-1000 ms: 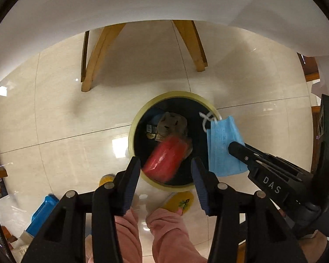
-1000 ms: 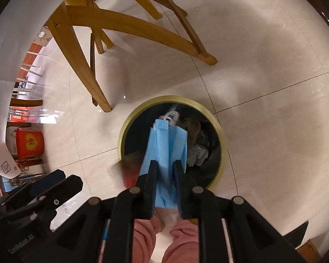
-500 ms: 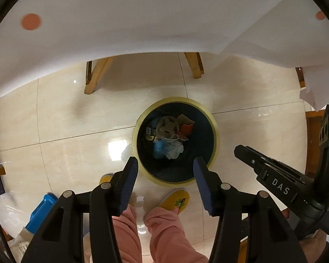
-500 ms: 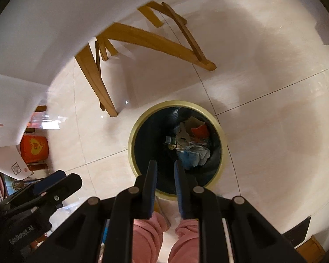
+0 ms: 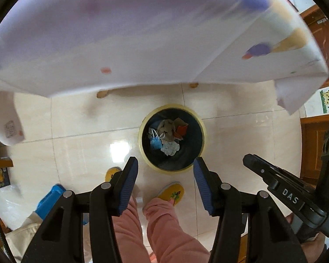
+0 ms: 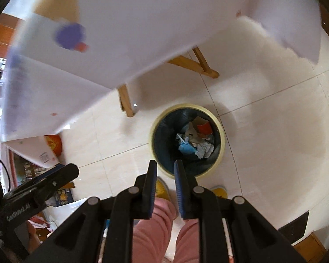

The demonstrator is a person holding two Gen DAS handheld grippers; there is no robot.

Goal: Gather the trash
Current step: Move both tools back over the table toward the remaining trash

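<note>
Left gripper (image 5: 165, 176) being held spread, empty; right gripper (image 6: 165, 175) narrowly parted, empty. Blue mask (image 6: 186, 149) being partly hidden among trash in bin (image 6: 222, 131). Tablecloth (image 5: 142, 32) being blurred.

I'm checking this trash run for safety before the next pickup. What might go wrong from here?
1. The overhanging white tablecloth fills the upper view and is blurred; either gripper rising toward the table might snag it.
2. The bin stands right by the person's slippered feet, so a step might tip it.
3. The right gripper has only a narrow gap between its jaws and must widen first; the left gripper is wide open.
</note>
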